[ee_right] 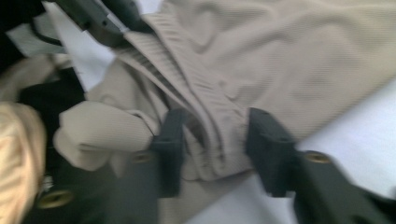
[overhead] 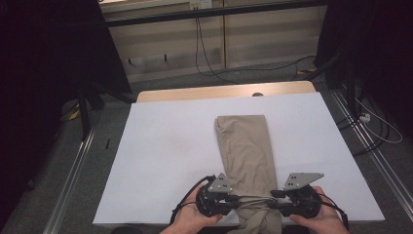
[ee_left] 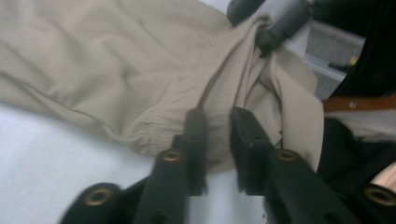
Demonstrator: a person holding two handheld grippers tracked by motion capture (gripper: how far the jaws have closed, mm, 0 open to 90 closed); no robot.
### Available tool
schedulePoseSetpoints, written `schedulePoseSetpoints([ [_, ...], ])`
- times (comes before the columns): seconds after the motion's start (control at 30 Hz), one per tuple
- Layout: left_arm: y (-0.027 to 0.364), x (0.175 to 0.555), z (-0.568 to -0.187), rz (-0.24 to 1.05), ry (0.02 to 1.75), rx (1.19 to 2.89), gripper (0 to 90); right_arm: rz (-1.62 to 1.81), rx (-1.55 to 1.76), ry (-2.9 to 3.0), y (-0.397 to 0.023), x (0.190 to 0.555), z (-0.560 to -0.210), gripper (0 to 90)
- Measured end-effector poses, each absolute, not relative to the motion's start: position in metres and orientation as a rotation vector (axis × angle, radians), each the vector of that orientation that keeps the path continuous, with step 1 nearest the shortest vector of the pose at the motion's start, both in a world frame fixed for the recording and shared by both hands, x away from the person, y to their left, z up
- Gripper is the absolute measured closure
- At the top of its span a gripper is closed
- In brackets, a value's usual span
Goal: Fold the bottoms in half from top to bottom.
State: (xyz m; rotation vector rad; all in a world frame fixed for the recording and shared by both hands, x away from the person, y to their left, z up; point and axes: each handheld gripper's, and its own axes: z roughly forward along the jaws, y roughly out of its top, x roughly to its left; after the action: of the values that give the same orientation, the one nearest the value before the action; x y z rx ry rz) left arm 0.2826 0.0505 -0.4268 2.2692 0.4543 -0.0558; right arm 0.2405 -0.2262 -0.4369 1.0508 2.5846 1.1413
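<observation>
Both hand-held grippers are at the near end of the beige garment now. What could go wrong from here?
1. The right hand-held gripper stands open around the ribbed edge of the folded beige fabric garment, so a lift could leave it behind.
2. The garment's near end overhangs the white table edge and might slide off.

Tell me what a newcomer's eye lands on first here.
The beige folded garment lies lengthwise mid-table on the white table cover. At its near end the left tool and right tool face each other, jaws apart with bunched cloth between them.
</observation>
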Motion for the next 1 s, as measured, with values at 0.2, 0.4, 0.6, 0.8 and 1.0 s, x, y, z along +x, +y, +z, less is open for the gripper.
schedulePoseSetpoints([
  [0.2,0.059,0.308,-0.413,0.056,0.536,2.17,34.7,1.293,1.072,2.453,-0.234,0.254,-0.42,33.5],
  [0.4,0.061,0.352,-0.413,0.192,0.674,2.101,17.7,1.29,1.113,2.418,-0.242,0.295,-0.417,27.8],
  [0.6,0.061,0.404,-0.416,0.305,0.718,2.087,23.6,1.254,1.178,2.336,-0.248,0.347,-0.414,33.1],
  [0.8,0.063,0.465,-0.427,0.354,0.812,2.031,22.2,1.275,1.271,2.262,-0.247,0.398,-0.413,37.1],
  [1.0,0.055,0.518,-0.43,0.373,0.865,2.052,24.4,1.186,1.301,2.217,-0.248,0.459,-0.421,36.5],
])
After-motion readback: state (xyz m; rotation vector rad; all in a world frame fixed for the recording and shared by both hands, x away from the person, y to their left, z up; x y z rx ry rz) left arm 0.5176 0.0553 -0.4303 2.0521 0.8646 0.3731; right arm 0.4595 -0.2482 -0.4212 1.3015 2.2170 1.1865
